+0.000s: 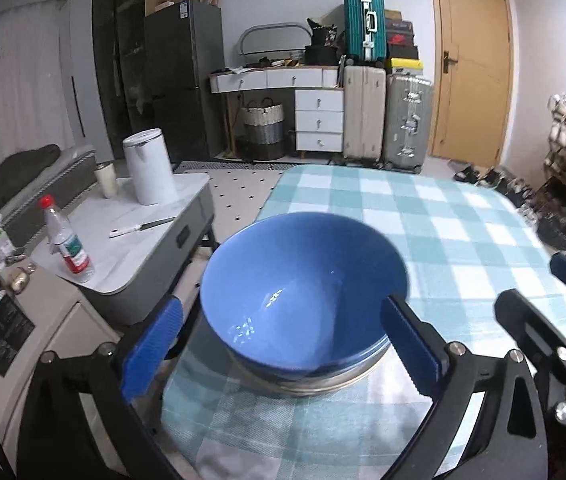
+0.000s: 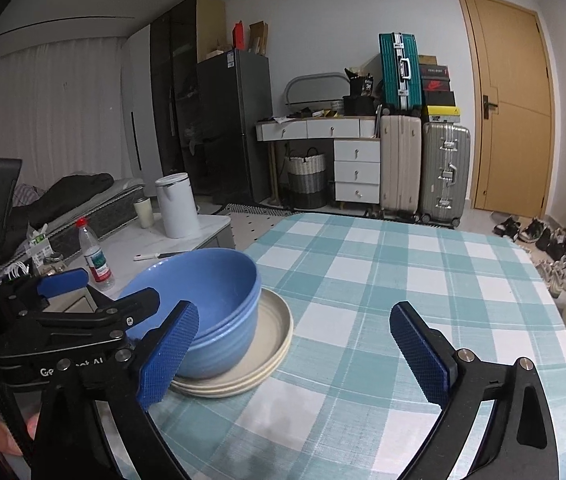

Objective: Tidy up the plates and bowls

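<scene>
My left claw stands wide open, its blue pads either side of the blue bowls at lower centre of its view, pressing on nothing. The bowls sit nested on stacked beige plates, lower left in the right view, on the checked tablecloth. My right claw is also spread wide, empty, over bare cloth just right of the stack.

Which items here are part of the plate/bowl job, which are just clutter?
Job:
- blue bowls, nested
- beige plates, stacked under the bowls
- left claw, open around the bowls
- right claw, open, nothing between its pads

Clutter:
- water bottle
- white kettle
- cup
- knife
- suitcases
</scene>
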